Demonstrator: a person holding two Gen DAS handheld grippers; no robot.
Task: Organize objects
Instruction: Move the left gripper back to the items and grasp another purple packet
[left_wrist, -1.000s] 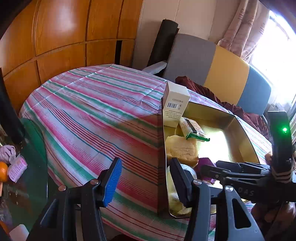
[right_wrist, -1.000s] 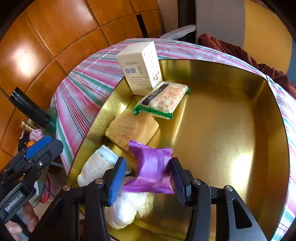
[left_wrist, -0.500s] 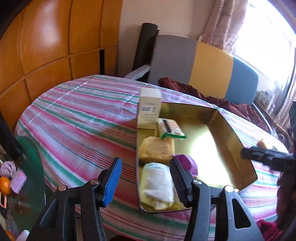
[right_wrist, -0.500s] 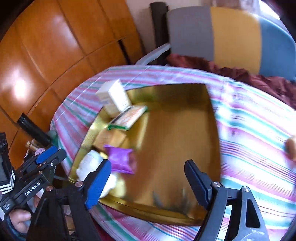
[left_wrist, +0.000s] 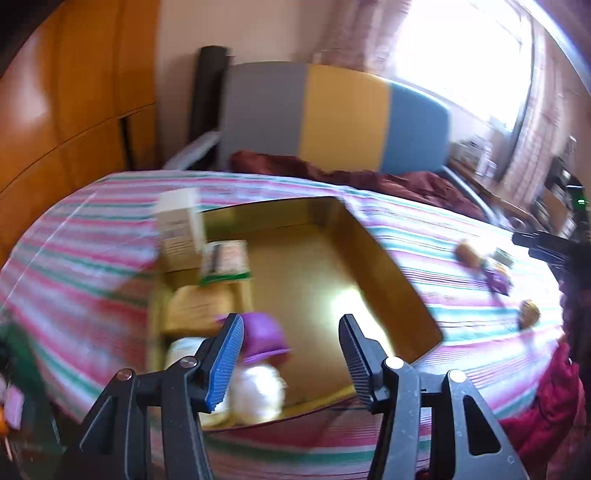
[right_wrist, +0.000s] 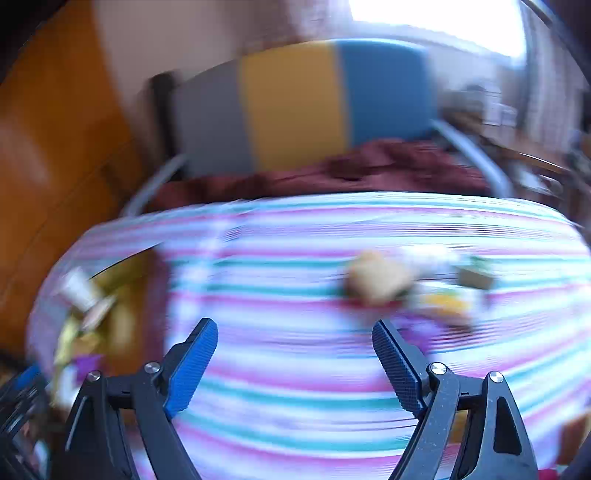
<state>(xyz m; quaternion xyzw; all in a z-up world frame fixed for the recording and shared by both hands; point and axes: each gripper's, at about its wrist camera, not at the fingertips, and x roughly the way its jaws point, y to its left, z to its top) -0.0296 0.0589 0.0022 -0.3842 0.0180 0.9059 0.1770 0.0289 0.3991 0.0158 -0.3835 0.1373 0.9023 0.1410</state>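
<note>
The left tool hangs over the near end of a gold tray that sits on a counter with a striped cloth. Its two fingers are partly apart and hold nothing. Inside the tray, along its left side, sit a white box standing up at the far end, a flat green-edged packet, a tan packet, a purple packet and a white cloth roll nearest of all. The right side of the tray is bare. The right tool is over the striped cloth, to the right of the tray. Its fingers have just been opening and now stand wide apart, with nothing between them. The picture from this tool is very blurry. Farther off and to the right of it lie some loose things, one tan lump and other bits too blurry to tell. In the left view a few small things also lie on the cloth at the far right, near the black right tool.
</note>
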